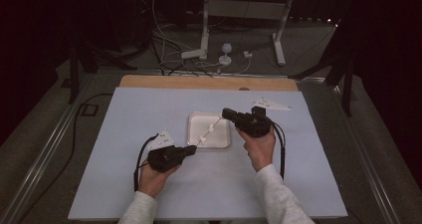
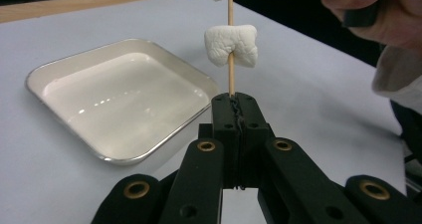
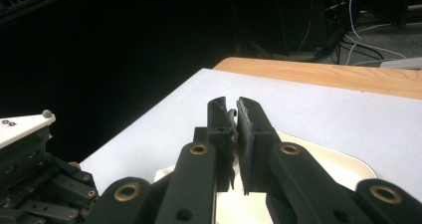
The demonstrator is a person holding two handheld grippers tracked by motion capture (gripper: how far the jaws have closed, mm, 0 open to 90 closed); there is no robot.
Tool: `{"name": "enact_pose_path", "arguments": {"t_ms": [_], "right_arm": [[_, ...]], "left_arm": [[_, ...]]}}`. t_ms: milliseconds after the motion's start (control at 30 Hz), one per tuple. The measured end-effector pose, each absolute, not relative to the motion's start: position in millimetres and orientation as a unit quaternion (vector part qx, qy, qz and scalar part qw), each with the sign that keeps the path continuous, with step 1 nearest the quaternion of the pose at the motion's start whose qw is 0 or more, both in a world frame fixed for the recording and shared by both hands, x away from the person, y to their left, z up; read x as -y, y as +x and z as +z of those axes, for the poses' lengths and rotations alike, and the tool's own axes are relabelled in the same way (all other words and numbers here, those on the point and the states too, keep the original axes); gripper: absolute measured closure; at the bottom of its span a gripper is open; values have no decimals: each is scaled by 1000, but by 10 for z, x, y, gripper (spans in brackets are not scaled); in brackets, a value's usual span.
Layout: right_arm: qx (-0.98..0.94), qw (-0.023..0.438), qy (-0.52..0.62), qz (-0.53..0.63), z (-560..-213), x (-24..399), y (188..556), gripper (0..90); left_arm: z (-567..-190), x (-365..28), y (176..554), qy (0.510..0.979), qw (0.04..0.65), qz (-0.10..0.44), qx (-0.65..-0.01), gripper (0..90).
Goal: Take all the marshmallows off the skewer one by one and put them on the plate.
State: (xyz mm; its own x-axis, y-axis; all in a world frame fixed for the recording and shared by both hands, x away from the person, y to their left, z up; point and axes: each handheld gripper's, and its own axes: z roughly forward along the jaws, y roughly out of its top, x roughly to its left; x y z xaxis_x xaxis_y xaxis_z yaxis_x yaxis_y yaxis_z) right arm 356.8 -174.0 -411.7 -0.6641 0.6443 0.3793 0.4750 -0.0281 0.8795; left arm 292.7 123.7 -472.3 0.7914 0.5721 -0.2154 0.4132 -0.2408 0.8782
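1. Left claw [image 2: 234, 115] clamped fully shut on the near end of a wooden skewer [image 2: 230, 79], at about 7 o'clock from the tray [image 1: 194, 134].
2. Skewer's long axis running from 7 o'clock toward 1 o'clock above the tray, two marshmallows [image 2: 232, 45] threaded along it, clear of the counter [image 1: 124, 184].
3. Right claw [image 3: 234, 115] at the skewer's far tip, about 1 o'clock, jaws nearly together with a thin gap; hold on the tip not discernible.
4. Far marshmallow nearer the right claw, so probably next to be slid along the stick.
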Motion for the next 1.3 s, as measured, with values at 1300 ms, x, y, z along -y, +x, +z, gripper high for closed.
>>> {"name": "enact_pose_path", "arguments": {"t_ms": [1300], "right_arm": [[-721,126,421,536,-4195,1660,3617,900]], "left_arm": [[-4771,-1352,2960,799,498,67,-331,900]]}}
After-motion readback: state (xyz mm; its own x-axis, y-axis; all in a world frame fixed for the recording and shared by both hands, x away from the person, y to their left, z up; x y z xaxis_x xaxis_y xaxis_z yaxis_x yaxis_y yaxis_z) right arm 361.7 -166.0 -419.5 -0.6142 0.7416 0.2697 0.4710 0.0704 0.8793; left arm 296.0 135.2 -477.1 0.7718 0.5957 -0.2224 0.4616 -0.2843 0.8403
